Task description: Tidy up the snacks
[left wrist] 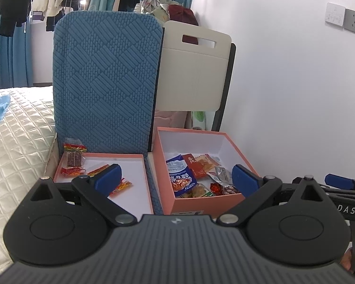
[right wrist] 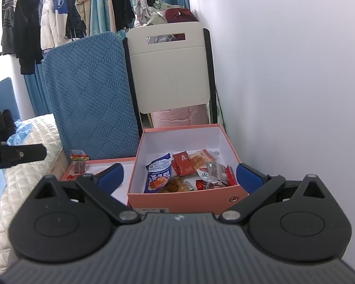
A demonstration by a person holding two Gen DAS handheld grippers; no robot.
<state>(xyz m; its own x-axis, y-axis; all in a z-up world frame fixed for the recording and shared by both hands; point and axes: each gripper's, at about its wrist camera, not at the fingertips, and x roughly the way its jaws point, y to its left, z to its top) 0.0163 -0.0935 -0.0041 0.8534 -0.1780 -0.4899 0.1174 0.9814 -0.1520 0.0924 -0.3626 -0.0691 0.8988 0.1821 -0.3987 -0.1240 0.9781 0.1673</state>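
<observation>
My left gripper (left wrist: pixel 175 179) has its jaws spread wide and holds nothing. Between the blue pads, and well beyond them, I see two pink containers side by side: a shallow lid (left wrist: pixel 139 161) on the left and a deeper box (left wrist: pixel 208 200) on the right, with a strip of blue cushion (left wrist: pixel 106 82) showing between them. My left pad hangs over the lid, in front of two red-and-yellow sachets (left wrist: pixel 122 185) lying on its white floor. A clear packet (left wrist: pixel 74 156) of dark bars leans at the lid's far left corner against the cushion. My right pad sits in front of the box's right part, where most of the snacks are piled: a blue bag (left wrist: pixel 181 175), a red packet (left wrist: pixel 196 165), an orange cracker packet (left wrist: pixel 207 161) and some small wrapped pieces near the front wall.

My right gripper (right wrist: pixel 179 175) is likewise wide open and empty. The box (right wrist: pixel 189 196) lies straight ahead between its jaws, its front wall near me, the blue bag (right wrist: pixel 159 174) on the left inside and the red packet (right wrist: pixel 183 163) beside it. The left pad of this gripper overlaps the lid (right wrist: pixel 106 161); the right pad stands beside the box's right front corner. None of the snacks touches any jaw.

Behind the box a white chair (right wrist: pixel 170 71) stands against the wall (right wrist: pixel 284 71); a quilted bed (left wrist: pixel 19 142) lies to the left.
</observation>
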